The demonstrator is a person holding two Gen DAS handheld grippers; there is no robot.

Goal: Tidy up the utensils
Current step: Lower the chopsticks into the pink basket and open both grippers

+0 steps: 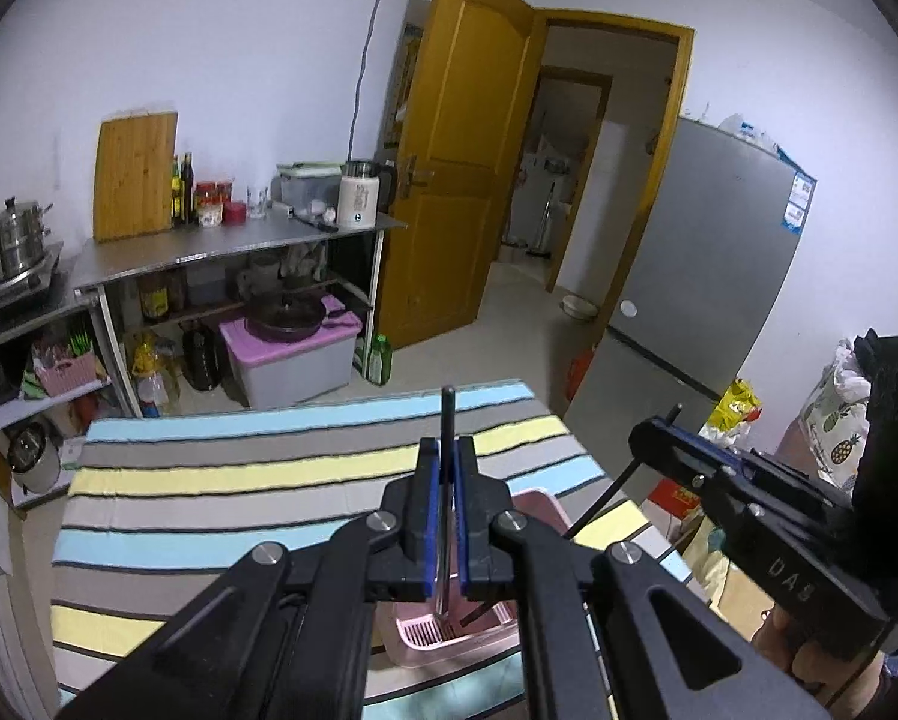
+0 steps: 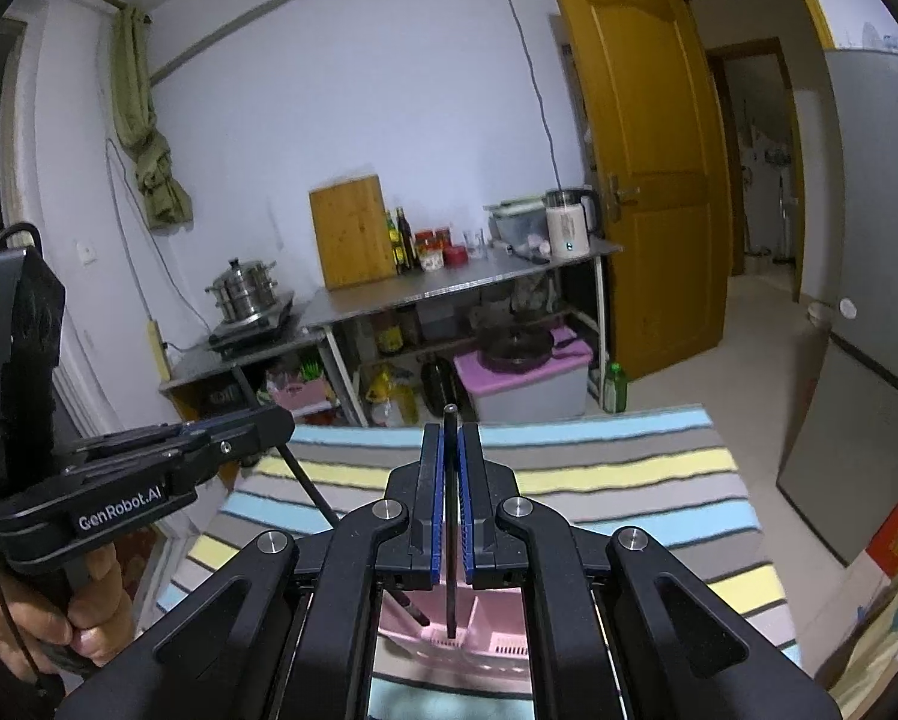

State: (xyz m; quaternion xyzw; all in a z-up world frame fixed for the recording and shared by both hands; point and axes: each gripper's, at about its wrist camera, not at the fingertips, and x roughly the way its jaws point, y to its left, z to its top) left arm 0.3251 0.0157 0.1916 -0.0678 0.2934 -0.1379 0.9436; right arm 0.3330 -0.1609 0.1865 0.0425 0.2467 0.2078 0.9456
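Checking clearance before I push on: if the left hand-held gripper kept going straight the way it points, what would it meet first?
Probably the striped cloth on the table, beyond the pink basket. The left hand-held gripper points downward, shut on a dark chopstick; depth is unclear.

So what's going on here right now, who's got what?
A person holds a gripper in each hand over a pink basket on a table with a striped cloth. The left gripper is shut on a dark chopstick, and the right gripper is shut on another thin dark stick. Both sticks' lower ends reach down to the basket's slotted compartment; neither is released yet.
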